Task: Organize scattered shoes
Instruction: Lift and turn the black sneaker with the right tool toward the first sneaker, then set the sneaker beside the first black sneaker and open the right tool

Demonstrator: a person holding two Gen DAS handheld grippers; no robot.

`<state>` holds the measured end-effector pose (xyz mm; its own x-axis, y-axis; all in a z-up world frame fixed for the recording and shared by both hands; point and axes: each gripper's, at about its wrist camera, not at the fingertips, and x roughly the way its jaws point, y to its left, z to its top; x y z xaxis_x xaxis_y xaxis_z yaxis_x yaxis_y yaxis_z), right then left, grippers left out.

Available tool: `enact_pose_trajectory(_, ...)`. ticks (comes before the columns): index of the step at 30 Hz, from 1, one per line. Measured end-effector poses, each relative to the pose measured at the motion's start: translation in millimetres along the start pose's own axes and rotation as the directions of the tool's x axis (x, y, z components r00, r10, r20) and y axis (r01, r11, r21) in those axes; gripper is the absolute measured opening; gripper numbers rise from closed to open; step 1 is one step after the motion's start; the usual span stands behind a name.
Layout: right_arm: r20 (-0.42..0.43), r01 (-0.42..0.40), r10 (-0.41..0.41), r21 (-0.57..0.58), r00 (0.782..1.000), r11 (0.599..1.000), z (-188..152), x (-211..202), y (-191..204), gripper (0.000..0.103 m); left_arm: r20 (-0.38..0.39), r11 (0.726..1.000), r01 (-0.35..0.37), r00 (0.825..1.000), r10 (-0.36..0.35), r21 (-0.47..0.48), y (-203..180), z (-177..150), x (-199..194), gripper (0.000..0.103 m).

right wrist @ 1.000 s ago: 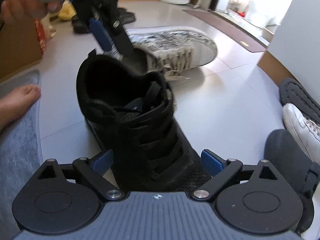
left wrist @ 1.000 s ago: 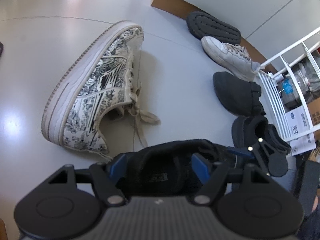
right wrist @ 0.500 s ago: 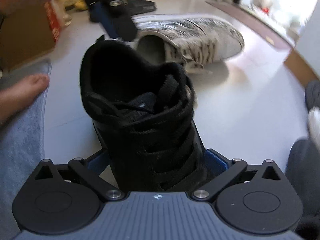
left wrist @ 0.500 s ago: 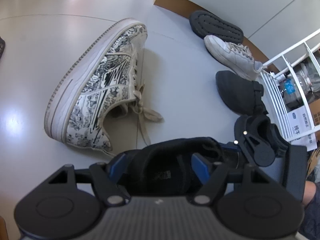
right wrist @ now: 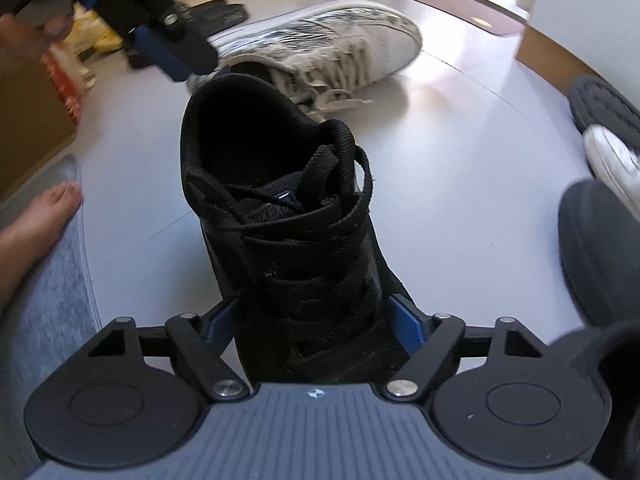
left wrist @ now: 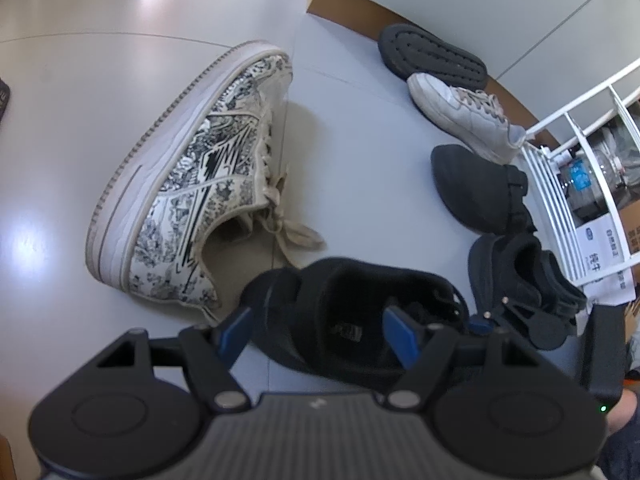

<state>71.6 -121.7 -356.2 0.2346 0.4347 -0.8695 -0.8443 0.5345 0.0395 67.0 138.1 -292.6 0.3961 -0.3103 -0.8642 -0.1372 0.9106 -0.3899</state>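
- Black laced shoe (right wrist: 288, 232) stands upright on the pale floor (right wrist: 460, 184), heel away from the right wrist camera, toe tucked under the right tool (right wrist: 312, 320).
- The right tool's jaws have just been closing, with the shoe's forefoot between them; its blue pads (right wrist: 404, 322) now sit against both sides, so I judge it to be pinching the shoe low at the laces.
- To do this well, the squeeze should land on the firm sidewall rather than on the loose lace loop (right wrist: 360, 184) at 12 o'clock of the grip, which would slip.
- In the left wrist view the left tool (left wrist: 320, 328) is spread at the heel collar (left wrist: 352, 280); one blue pad (left wrist: 400, 336) sits inside the opening and the other (left wrist: 236, 330) outside, and I cannot tell whether either presses.
- A two-handed lift needs both ends raised together, or the shoe will twist between the grips.
- Patterned white sneaker (left wrist: 192, 184) lies on its side at 11 o'clock of the black shoe, its laces (left wrist: 288, 224) trailing near the heel; lift clear of them.
- At 2 o'clock by the wall lie a dark slipper (left wrist: 476, 192), a white sneaker (left wrist: 460, 116), an upturned sole (left wrist: 432, 56) and another black shoe (left wrist: 520, 276), likely the row to join.
- A bare foot (right wrist: 36, 224) rests at 9 o'clock; swing away from it.
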Motion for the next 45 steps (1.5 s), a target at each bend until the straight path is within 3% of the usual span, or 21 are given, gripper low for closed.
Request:
enact_pose_trajectory(7,-0.035,0.007,-0.002,0.159,0.999,0.987,2.5,-4.0,-10.0,0.075,-0.006,1.0,-0.001,1.0,0.001,-0.002,0.3,-1.8,1.2,0.074)
enact_pose_trajectory(19,0.048,-0.014,0.006,0.164,0.999,0.986,13.8,-0.8,-21.9,0.081,-0.016,1.0,-0.011,1.0,0.011,0.001,1.2,-3.6,2.3,0.074)
enact_pose_trajectory(26,0.053,-0.017,0.002,0.284,0.999,0.959,8.3,0.6,-30.4,0.077,-0.016,1.0,-0.01,1.0,0.01,0.001,0.9,-3.9,3.1,0.074)
enact_pose_trajectory(31,0.028,0.025,-0.038,0.384,0.999,0.923,2.5,-2.9,-26.8,0.076,-0.018,1.0,-0.012,1.0,0.012,0.0,2.2,-4.8,3.5,0.074)
enact_pose_trajectory(45,-0.057,0.105,-0.09,0.65,0.994,0.753,-16.3,-14.5,-27.6,0.076,-0.015,1.0,-0.006,1.0,0.006,0.001,0.6,-3.0,4.0,0.074)
